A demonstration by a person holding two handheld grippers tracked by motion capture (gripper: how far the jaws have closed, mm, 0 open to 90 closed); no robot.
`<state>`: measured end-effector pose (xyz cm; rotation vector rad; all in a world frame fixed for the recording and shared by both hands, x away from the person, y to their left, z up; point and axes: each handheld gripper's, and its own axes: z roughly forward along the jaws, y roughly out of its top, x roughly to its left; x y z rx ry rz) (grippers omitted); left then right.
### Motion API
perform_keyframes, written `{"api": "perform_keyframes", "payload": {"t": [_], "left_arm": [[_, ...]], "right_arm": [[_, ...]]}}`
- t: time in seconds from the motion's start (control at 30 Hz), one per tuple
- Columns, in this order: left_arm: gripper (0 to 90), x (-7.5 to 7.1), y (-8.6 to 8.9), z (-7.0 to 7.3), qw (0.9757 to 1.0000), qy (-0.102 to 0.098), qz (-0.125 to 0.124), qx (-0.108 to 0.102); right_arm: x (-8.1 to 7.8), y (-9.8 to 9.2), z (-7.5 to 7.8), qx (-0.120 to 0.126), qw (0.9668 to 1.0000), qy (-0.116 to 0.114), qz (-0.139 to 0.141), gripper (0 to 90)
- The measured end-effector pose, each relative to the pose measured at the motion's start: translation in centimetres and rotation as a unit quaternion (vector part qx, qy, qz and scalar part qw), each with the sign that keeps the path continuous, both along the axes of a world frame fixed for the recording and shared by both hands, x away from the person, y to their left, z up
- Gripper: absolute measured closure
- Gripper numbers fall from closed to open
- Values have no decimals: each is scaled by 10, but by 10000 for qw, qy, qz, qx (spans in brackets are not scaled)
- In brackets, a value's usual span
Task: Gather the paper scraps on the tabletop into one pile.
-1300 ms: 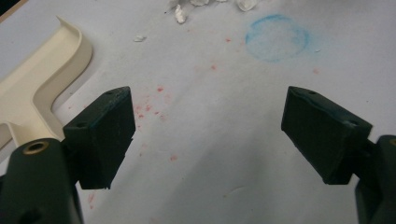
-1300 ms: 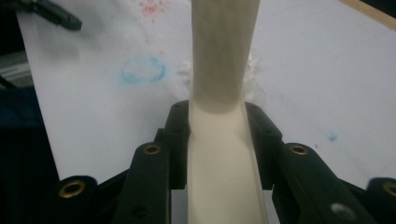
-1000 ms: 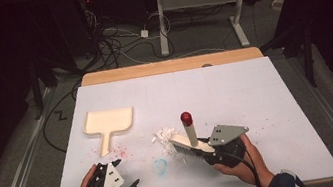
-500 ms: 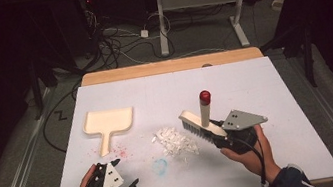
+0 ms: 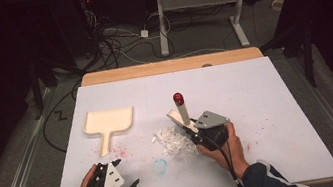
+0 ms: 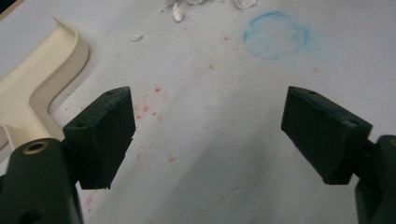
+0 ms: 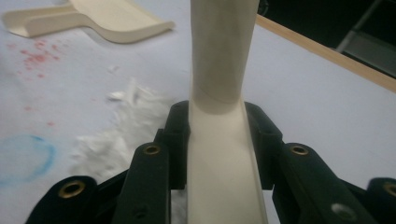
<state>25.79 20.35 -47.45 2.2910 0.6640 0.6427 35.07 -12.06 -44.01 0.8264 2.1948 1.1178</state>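
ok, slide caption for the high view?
Right gripper sweeps a cream brush against white scraps; dustpan waits left.

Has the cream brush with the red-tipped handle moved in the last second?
Yes. The cream brush with the red-tipped handle, clamped in the right gripper, swung out to the right, then came back left against the pile of white scraps, nearer the cream dustpan.
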Motion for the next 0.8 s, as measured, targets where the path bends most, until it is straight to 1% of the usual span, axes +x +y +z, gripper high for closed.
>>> {"api": "perform_keyframes", "payload": {"t": [0.03,0.1,0.2,0.27,0.33,0.37,0.43,0.5,0.63,0.67,0.73,0.8], "left_arm": [[168,0,0,0,10000,-4,1,-1],[168,0,0,0,10000,-2,-4,-6],[168,0,1,0,10000,-6,-11,-4],[168,-1,1,0,10000,-6,-8,-11],[168,-1,1,0,10000,-1,-7,-16],[168,-1,1,0,10000,2,0,-7],[168,-1,1,1,10000,-5,2,0],[168,-2,1,1,10000,-27,3,4],[168,-2,2,1,10000,-23,25,10],[168,-2,1,1,10000,-24,32,-1],[168,-3,1,1,10000,-34,22,10],[168,-3,1,2,10000,-40,20,30]], "right_arm": [[0,6,-1,9,10000,-1,22,674],[-1,17,-2,-31,9999,-77,72,673],[-1,27,-2,-7,9999,-119,112,674],[-2,27,0,19,9997,-195,148,674],[-2,23,4,102,9996,-209,177,674],[-3,21,7,132,9995,-237,147,674],[-3,14,12,179,9994,-272,141,674],[-6,4,18,253,9992,-235,206,674],[-14,-24,30,307,9984,-220,428,674],[-17,-31,32,302,9983,-187,455,674],[-23,-47,38,273,9980,-27,574,674],[-30,-59,40,224,9978,30,616,674]]}}
